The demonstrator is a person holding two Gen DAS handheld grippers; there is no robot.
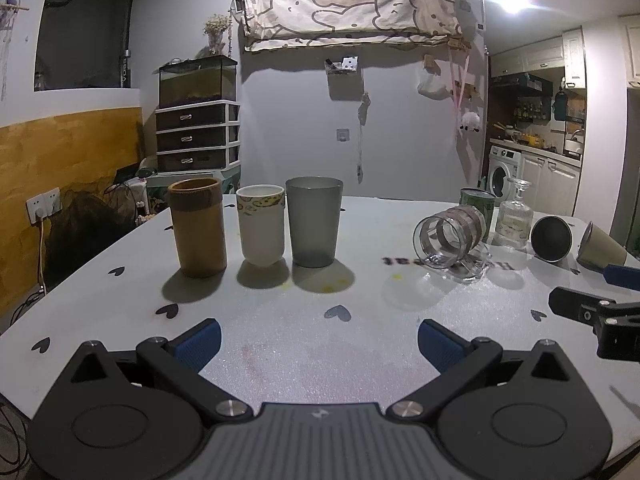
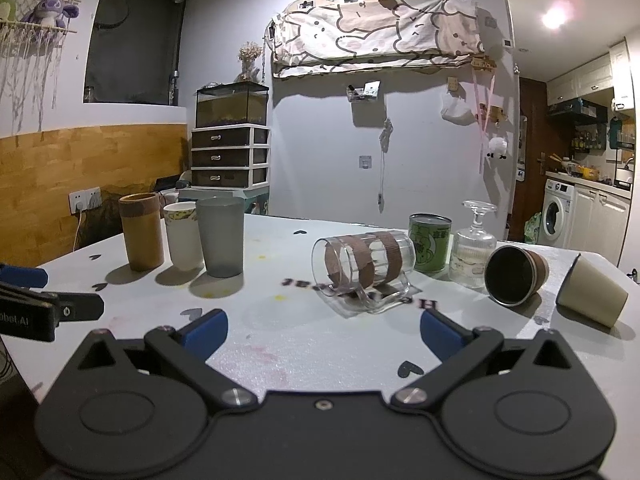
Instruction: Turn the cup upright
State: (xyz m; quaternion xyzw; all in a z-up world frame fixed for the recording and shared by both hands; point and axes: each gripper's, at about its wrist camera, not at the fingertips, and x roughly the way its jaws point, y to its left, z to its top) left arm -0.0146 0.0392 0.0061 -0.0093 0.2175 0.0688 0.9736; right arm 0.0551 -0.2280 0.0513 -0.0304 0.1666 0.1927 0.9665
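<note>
A clear glass mug with 2 brown corrugated bands (image 2: 362, 270) lies on its side near the middle of the white foam-textured table (image 2: 320, 360), mouth turned toward the cameras and handle pressed flat beneath it — the nearest candidate, it seems, for the flip. It rests just ahead of the right gripper (image 2: 324, 330), whose blue-padded fingers stand spread wide and hold nothing, apparently lined up to close on the mug's ribbed wall. The left gripper (image 1: 318, 342), equally spread and empty, hovers low over bare tabletop, facing 3 cups already upright in a tight row: a tall brown cardboard-wrapped cylinder (image 1: 198, 228), a white ceramic cup with a patterned rim (image 1: 261, 226) and a frosted grey plastic tumbler (image 1: 314, 222).

Behind the mug stand a green printed tin can (image 2: 429, 242) and a ribbed stemmed glass, inverted on its rim (image 2: 474, 248). Farther right, 2 more cups lie tipped over — a dark metal-lined cup with a brown sleeve (image 2: 514, 274) and a beige paper cup (image 2: 592, 292). Smooth glass may slip; the corrugated bands offer the better purchase.
</note>
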